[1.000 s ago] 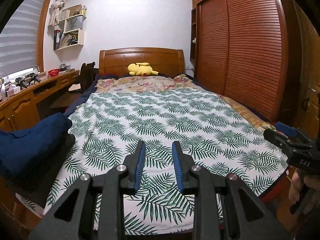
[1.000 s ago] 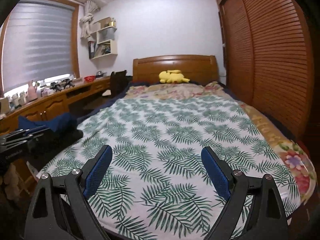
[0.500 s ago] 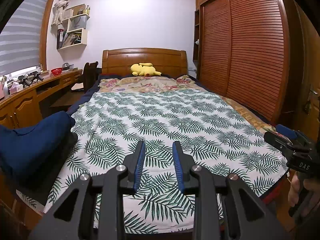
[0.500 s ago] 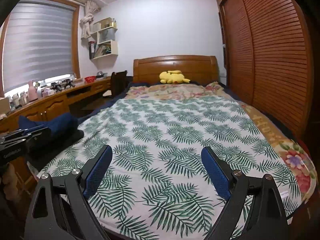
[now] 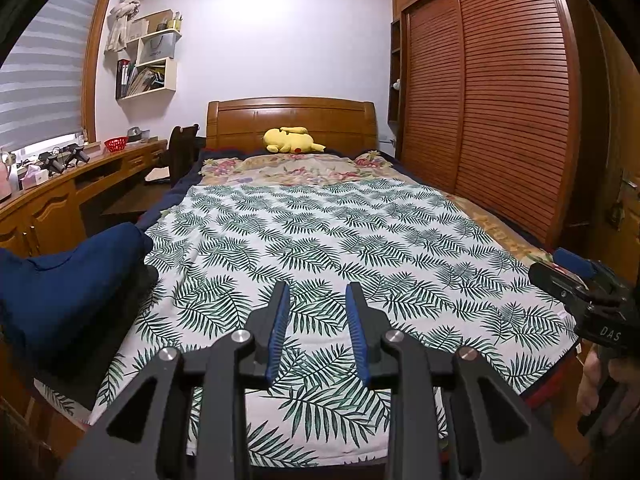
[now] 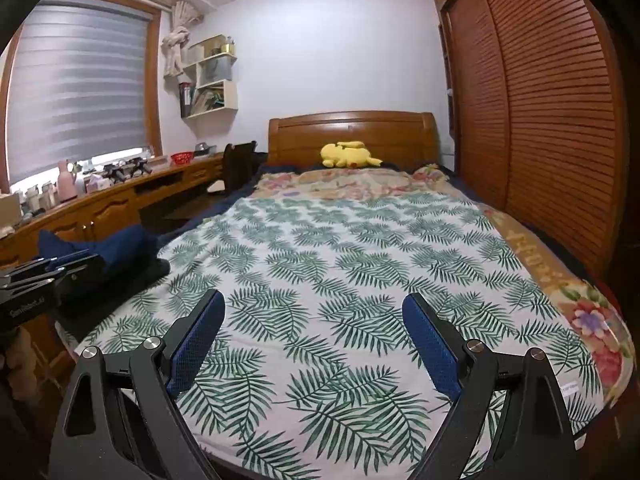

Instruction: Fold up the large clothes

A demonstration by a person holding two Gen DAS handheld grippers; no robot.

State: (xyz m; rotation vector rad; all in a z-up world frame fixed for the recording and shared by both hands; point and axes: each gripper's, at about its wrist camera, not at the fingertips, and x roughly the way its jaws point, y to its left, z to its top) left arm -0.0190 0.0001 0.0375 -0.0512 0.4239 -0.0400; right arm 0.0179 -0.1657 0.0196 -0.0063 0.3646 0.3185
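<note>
A dark blue garment (image 5: 60,280) lies bunched at the bed's left edge on top of a black cloth (image 5: 132,300); the right wrist view shows the blue garment (image 6: 120,244) too. A white sheet with green palm leaves (image 5: 340,232) covers the bed. My left gripper (image 5: 318,286) hovers over the sheet's near end, its jaws a narrow gap apart with nothing between them. My right gripper (image 6: 314,296) stands wide open over the same end, also with nothing in it. Each gripper shows at the edge of the other's view: the right gripper (image 5: 576,280) and the left gripper (image 6: 52,276).
A yellow plush toy (image 5: 292,140) lies by the wooden headboard (image 5: 292,116). A floral blanket (image 6: 352,184) shows at the bed's far end and right side. A long wooden desk (image 6: 100,204) with small items runs along the left wall. A slatted wardrobe (image 5: 500,120) stands right of the bed.
</note>
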